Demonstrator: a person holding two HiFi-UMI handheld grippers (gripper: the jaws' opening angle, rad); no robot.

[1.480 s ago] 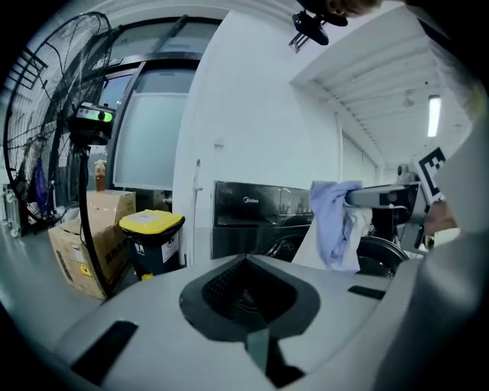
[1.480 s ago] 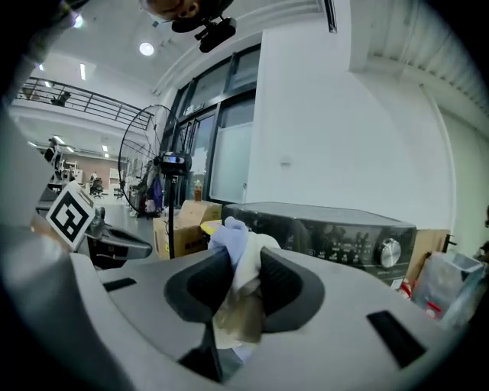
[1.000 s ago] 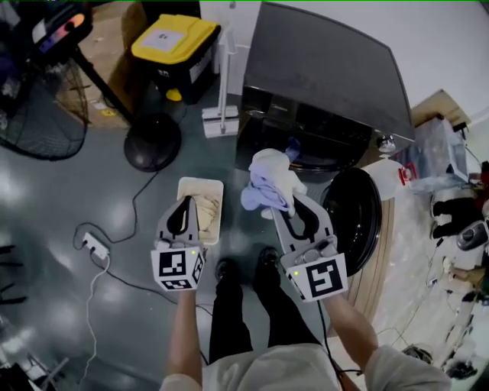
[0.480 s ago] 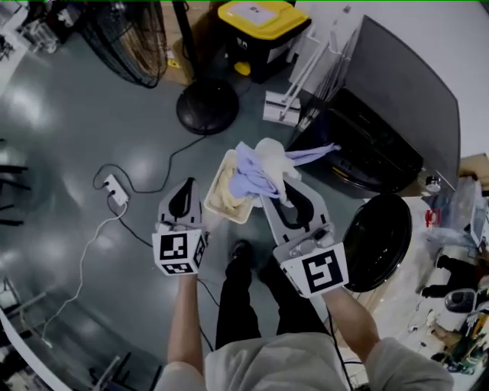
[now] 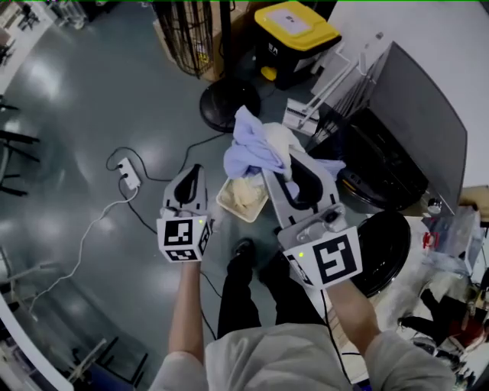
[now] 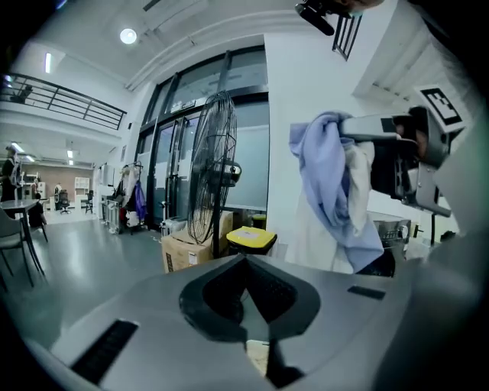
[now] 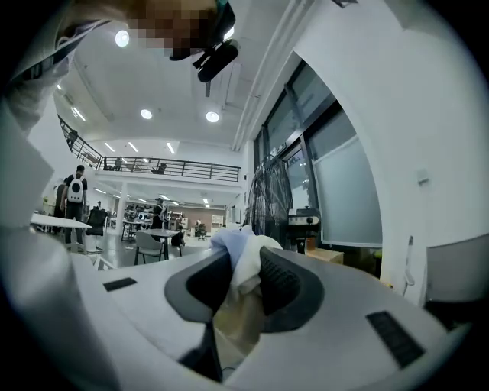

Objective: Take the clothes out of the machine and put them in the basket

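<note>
Clearly, clothes (image 5: 254,143) pinched between right gripper (image 5: 283,163) jaws — bunched above basket (image 5: 226,205)

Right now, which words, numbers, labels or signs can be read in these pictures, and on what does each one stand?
No text can be read in any view.
White label on the yellow-lidded bin: too small to read.
Sticker on the cardboard box: too blurred to read.
Cubes on the left gripper and right gripper: square black-and-white markers only, no letters or digits.
</note>
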